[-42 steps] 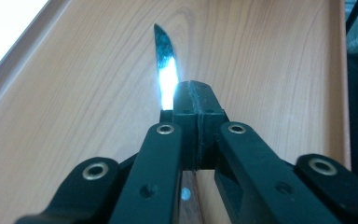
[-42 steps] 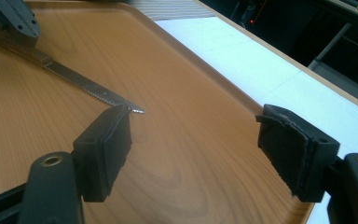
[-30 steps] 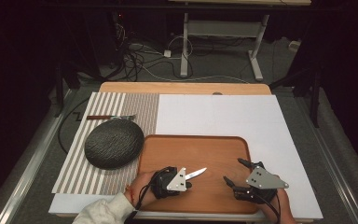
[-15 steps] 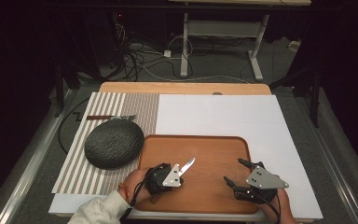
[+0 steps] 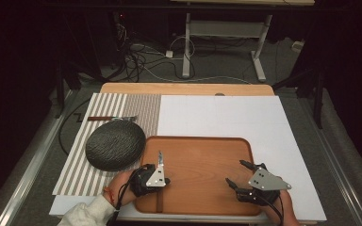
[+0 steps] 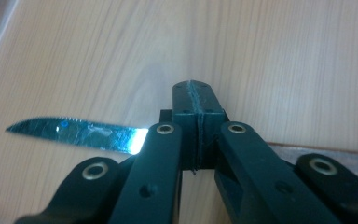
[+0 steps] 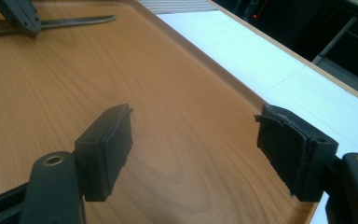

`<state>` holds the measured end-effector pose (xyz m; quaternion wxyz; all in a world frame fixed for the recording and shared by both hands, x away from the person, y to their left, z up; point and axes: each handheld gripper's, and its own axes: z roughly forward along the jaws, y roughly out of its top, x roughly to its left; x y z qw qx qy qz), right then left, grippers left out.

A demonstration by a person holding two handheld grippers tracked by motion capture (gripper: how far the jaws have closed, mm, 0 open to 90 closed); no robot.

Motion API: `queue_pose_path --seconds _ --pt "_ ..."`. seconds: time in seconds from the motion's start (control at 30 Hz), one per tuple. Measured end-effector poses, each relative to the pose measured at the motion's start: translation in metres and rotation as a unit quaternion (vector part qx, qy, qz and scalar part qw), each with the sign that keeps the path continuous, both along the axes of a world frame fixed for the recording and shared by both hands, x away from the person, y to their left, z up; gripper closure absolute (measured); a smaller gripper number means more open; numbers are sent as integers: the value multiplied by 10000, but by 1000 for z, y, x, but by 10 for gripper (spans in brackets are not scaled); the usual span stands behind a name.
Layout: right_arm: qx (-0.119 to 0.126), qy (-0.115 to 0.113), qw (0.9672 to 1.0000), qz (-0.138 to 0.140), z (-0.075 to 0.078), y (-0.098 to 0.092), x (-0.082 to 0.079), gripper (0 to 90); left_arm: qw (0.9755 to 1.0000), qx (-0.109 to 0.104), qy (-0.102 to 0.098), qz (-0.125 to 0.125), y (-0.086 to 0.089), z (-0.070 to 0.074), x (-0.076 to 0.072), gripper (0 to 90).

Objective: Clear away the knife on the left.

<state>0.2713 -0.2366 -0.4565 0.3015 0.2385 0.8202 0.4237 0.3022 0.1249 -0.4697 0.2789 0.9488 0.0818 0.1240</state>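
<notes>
- High view: a wooden tray (image 5: 202,155) sits on the near part of the table, on a white sheet (image 5: 226,113). The left gripper (image 5: 156,175) is over the tray's left part, and a knife (image 5: 160,160) lies there with its blade pointing away from the person. The right gripper (image 5: 238,175) hovers over the tray's right part, jaws spread, nothing between them. A dark round plate (image 5: 115,144) lies just left of the tray on a striped mat (image 5: 99,108); beyond the plate lies a second utensil (image 5: 111,118).
- Left gripper view: the left gripper (image 6: 196,100) has its jaws pressed together. The serrated knife (image 6: 79,135) passes beneath them on the tray (image 6: 284,56). I cannot tell whether they pinch it.
- Right gripper view: the right gripper (image 7: 193,140) is wide apart over the tray (image 7: 51,84), empty. The knife (image 7: 74,21) lies at the tray's far end.
</notes>
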Motion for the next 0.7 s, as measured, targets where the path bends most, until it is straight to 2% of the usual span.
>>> queue_pose_path --seconds 0.2,0.43,0.7 --pt "-16 14 10000 -3 0 1 0 270 9999 -81 71 76 18 -1 0 867" --pt "-29 29 10000 -1 -1 1 0 271 9993 -179 167 289 36 -3 3 866" --pt "-45 17 10000 12 -1 2 0 273 9984 -235 149 487 50 -4 5 855"
